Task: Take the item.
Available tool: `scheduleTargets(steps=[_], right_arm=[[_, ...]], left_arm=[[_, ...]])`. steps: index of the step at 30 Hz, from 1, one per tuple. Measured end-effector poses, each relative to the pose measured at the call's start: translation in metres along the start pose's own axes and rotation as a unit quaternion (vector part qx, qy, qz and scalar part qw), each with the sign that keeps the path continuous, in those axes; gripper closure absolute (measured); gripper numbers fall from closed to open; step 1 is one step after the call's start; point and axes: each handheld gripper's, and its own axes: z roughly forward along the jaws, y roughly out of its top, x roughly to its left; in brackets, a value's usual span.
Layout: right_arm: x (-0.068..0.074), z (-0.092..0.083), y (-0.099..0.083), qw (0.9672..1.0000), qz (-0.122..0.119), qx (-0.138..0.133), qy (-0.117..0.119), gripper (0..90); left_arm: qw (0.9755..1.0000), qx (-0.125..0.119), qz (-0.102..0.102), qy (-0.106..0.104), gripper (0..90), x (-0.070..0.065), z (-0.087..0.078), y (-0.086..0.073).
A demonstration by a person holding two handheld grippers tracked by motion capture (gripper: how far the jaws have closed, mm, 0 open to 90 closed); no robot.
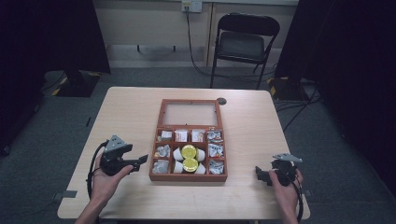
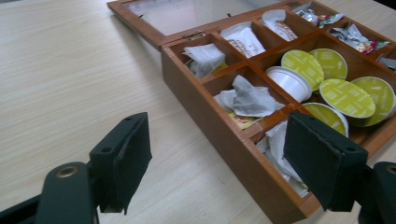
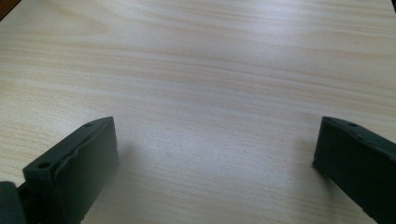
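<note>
On the pale, fine-grained wooden tabletop (image 1: pixel 243 196) sits a reddish-brown wooden compartment box (image 1: pixel 188 177) near the middle, its glass-paned lid (image 1: pixel 189 113) laid flat open behind it. Its cells hold crumpled paper tea sachets (image 2: pixel 250 95) and round white capsules with glossy yellow-green foil tops (image 2: pixel 348 97). The left tool (image 1: pixel 141 161), black with matte padded jaws spread wide, hovers just beside the box's left wall; the right tool (image 1: pixel 259 174), jaws likewise spread, hangs over bare wood well right of it.

wooden box (image 1: pixel 188 176) | lid open, flat | table centre | compartments: sachets, green-topped capsules (image 1: pixel 190 151)
</note>
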Motion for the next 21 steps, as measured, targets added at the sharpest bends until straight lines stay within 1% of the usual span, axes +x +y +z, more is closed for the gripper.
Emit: scheduleTargets(steps=[2,5,6,8,9,12,13,14,18,21], right_arm=[[0.000,0.000,0.000,1.0000,0.000,0.000,0.000,0.0],[0.000,0.000,0.000,1.0000,0.000,0.000,0.000,0.0],[0.000,0.000,0.000,1.0000,0.000,0.000,0.000,0.0],[0.000,0.000,0.000,1.0000,0.000,0.000,0.000,0.0],[0.000,0.000,0.000,1.0000,0.000,0.000,0.000,0.0],[0.000,0.000,0.000,1.0000,0.000,0.000,0.000,0.0],[0.000,0.000,0.000,1.0000,0.000,0.000,0.000,0.0],[0.000,0.000,0.000,1.0000,0.000,0.000,0.000,0.0],[0.000,0.000,0.000,1.0000,0.000,0.000,0.000,0.0],[0.000,0.000,0.000,1.0000,0.000,0.000,0.000,0.0]], left_arm=[[1.0000,-0.002,0.004,0.003,22.9,-0.003,0.001,0.004],[1.0000,-0.006,0.002,0.002,22.9,-0.005,0.002,0.008],[1.0000,-0.006,0.001,-0.004,22.9,-0.006,0.002,0.011],[0.9999,-0.005,0.007,-0.008,23.0,-0.008,0.003,0.015],[0.9999,-0.006,0.005,-0.014,23.2,-0.009,0.004,0.016],[0.9996,0.002,0.016,-0.022,23.5,-0.013,0.010,0.019],[0.9995,0.004,0.016,-0.028,23.6,-0.015,0.013,0.020],[0.9995,0.004,0.016,-0.028,23.9,-0.015,0.013,0.020],[0.9990,0.002,0.023,-0.039,24.0,-0.019,0.018,0.025],[0.9985,-0.004,0.021,-0.050,24.2,-0.023,0.021,0.029]])
